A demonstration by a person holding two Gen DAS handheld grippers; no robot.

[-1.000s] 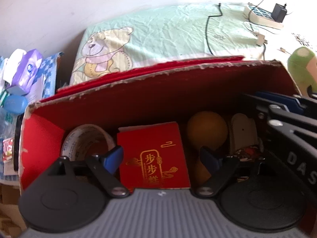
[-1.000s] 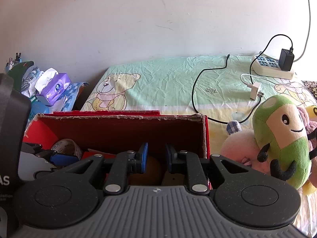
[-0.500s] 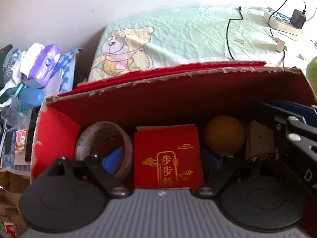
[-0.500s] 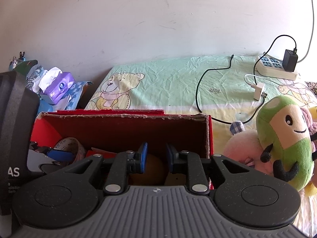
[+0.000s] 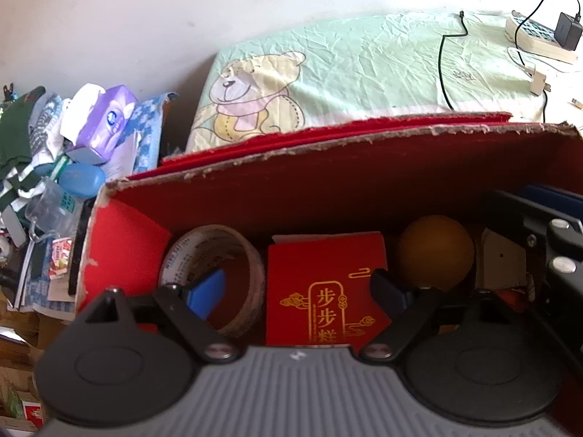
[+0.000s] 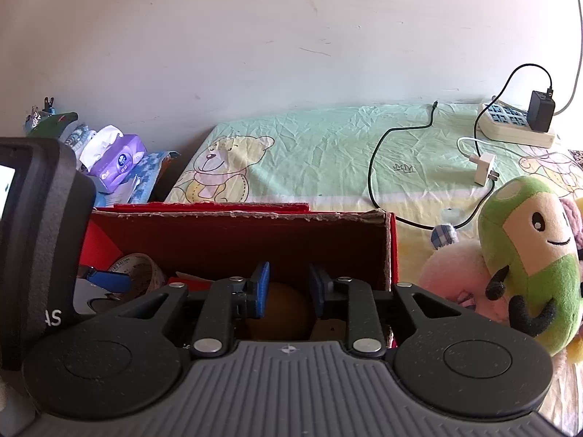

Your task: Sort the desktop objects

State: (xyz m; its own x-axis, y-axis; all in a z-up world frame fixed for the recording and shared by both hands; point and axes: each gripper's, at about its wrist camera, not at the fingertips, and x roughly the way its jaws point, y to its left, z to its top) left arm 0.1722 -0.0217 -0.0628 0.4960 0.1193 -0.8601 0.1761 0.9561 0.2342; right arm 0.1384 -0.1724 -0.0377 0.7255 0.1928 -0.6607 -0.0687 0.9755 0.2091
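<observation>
Left wrist: left tongs (image 5: pixel 297 291) wide apart over red box (image 5: pixel 328 167), empty.

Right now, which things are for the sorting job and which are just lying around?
For the job: red box, tape roll, red packet, orange ball, left claw, right claw.

Lying about: tissue pack, power strip, green plush, bear sheet.
</observation>
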